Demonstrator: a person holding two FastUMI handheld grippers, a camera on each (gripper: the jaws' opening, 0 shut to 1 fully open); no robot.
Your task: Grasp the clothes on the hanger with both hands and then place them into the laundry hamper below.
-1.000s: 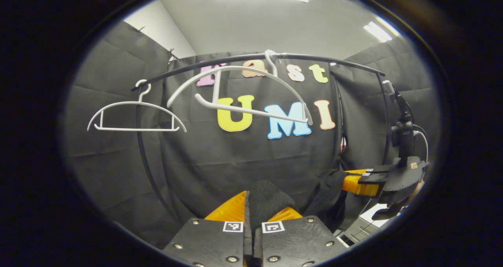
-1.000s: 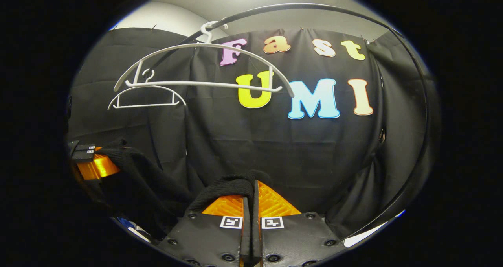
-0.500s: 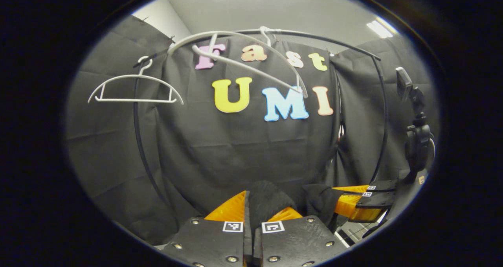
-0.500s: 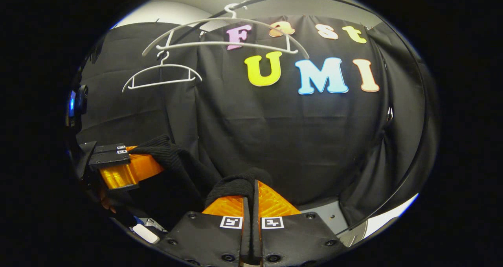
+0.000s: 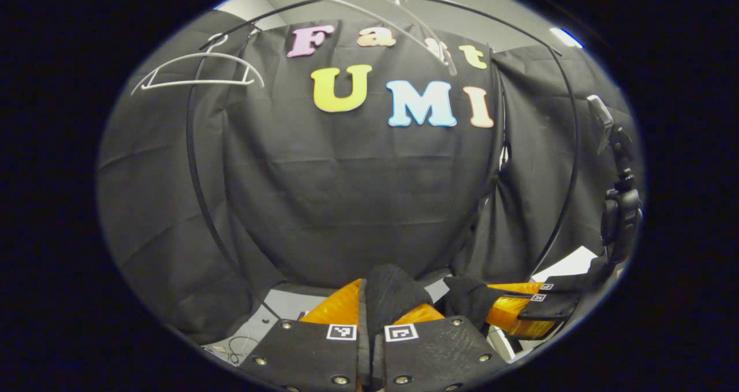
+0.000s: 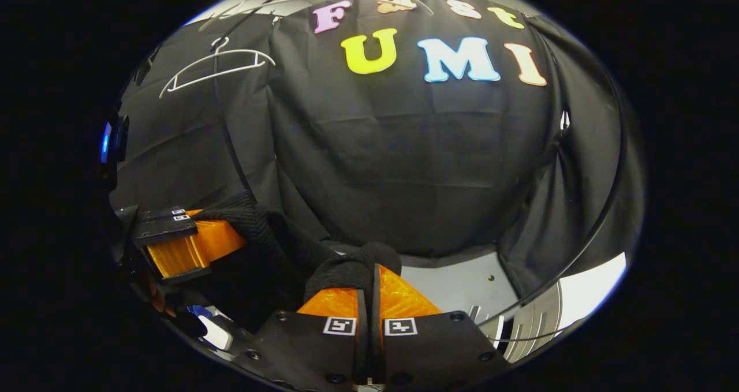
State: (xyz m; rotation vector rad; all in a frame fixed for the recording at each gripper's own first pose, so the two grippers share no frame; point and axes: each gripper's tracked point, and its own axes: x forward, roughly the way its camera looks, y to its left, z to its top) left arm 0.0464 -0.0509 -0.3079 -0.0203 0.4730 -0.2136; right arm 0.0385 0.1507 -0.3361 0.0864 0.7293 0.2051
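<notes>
Left gripper view: we held the dark knit garment pinched in the left gripper and the right gripper, below the bare hanger; soft, light, it sagged between grips.

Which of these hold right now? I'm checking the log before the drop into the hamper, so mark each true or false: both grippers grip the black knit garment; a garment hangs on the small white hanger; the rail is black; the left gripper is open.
1. Both grippers grip the black knit garment. True: the left gripper and the right gripper each have cloth pinched between closed fingers.
2. A garment hangs on the small white plastic hanger. False: it hangs bare.
3. The curved metal rail is black. True.
4. The left gripper is open. False: it is shut on the garment.
</notes>
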